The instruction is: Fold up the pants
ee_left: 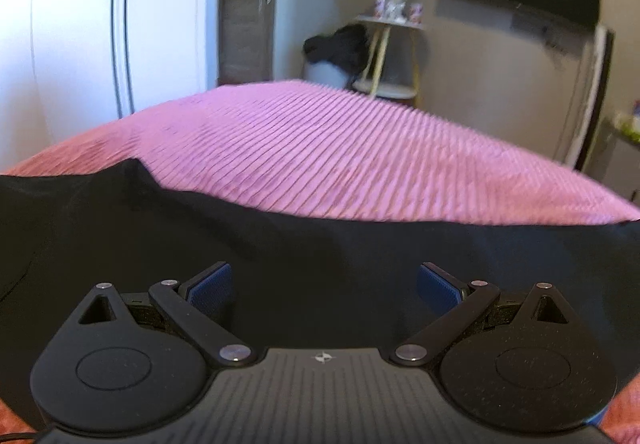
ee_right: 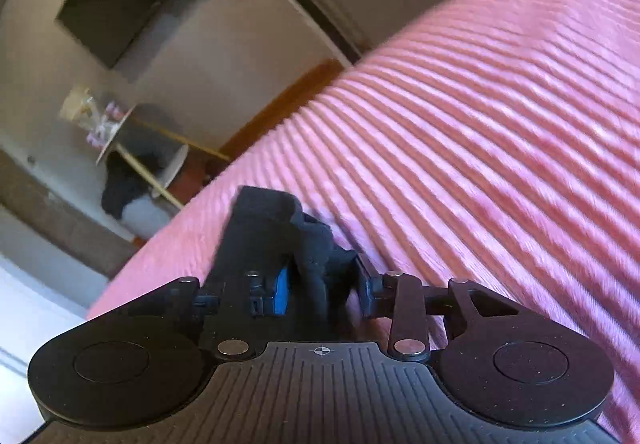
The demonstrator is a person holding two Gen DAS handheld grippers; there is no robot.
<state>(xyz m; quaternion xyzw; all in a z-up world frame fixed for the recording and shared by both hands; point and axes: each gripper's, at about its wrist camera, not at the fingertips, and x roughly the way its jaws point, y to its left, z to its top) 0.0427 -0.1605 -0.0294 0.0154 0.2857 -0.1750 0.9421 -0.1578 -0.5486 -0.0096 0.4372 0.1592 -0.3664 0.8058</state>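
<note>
The black pants (ee_left: 280, 244) lie spread across the near part of a bed covered by a pink ribbed bedspread (ee_left: 340, 147), and the two views show opposite ends of the work. In the left wrist view the left gripper (ee_left: 323, 286) hangs low over the dark cloth with its jaws wide apart and nothing between the blue pads (ee_left: 210, 290); the fabric runs in one broad band from the left to the right of the picture, its far edge rising to a small peak at the left. That empty, spread stance looks like one of readiness to take hold of the cloth below, though whether the pads touch the fabric cannot be told. The right wrist view, tilted sharply, shows what the left one cannot: the right gripper (ee_right: 322, 290) has its jaws closed on a bunched fold of the pants (ee_right: 276, 236), a ridge of black cloth standing up between the pads and a flap rising beyond them on the far side. Holding a pinched edge this way probably serves to carry that part of the garment over the bedspread for a fold. Only the left view gives the lay of the whole garment; only the right view shows a real grip. A small side table (ee_left: 390, 23) stands well beyond the bed by the far wall.
</note>
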